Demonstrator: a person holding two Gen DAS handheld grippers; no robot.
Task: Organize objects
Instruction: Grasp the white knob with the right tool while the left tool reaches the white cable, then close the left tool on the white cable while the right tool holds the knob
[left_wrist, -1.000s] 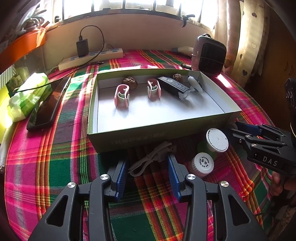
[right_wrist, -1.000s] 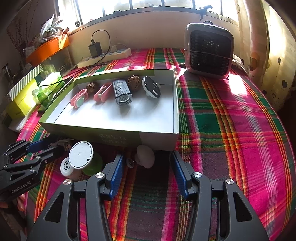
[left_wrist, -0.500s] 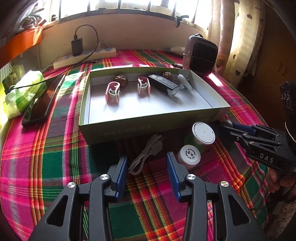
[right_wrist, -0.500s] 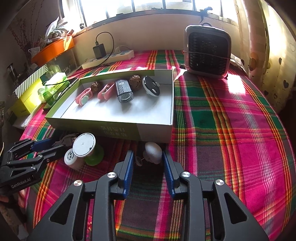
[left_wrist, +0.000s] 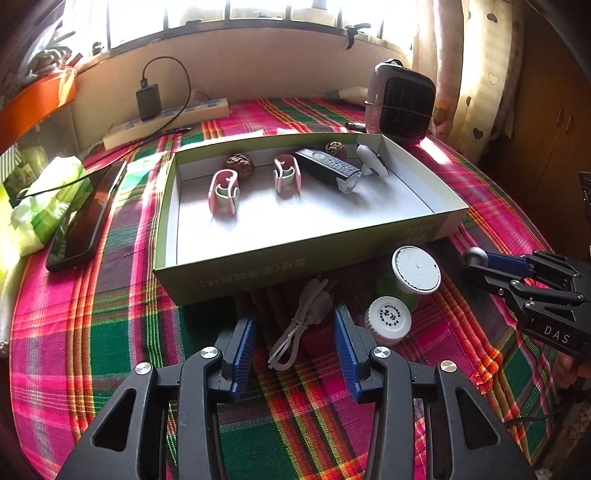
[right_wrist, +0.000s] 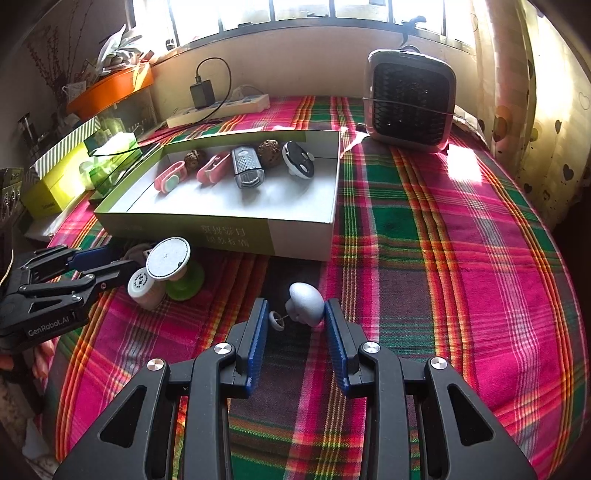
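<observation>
A shallow green-and-white box (left_wrist: 258, 273) (right_wrist: 295, 236) on the plaid cloth holds two pink clips (left_wrist: 222, 192), a black light (left_wrist: 328, 171), two walnuts and a white gadget. In front of it lie a white cable (left_wrist: 299, 325), a small white-capped bottle (left_wrist: 388, 319) and a green-based jar with a round white lid (left_wrist: 415, 265). My left gripper (left_wrist: 293, 332) is open, its fingers either side of the cable. My right gripper (right_wrist: 293, 325) is open around a grey mushroom-shaped knob (right_wrist: 306, 302), the right pad touching it.
A dark heater (right_wrist: 408, 99) stands at the back right. A power strip with charger (left_wrist: 166, 122) lies by the wall. A phone (left_wrist: 86, 218) and a green tissue pack (left_wrist: 40, 206) lie left of the box. Boxes and an orange tray (right_wrist: 110, 86) crowd the far left.
The left gripper has drawn back a little from the box and narrowed around the cable. The right gripper has narrowed around the grey knob and stays partly open.
</observation>
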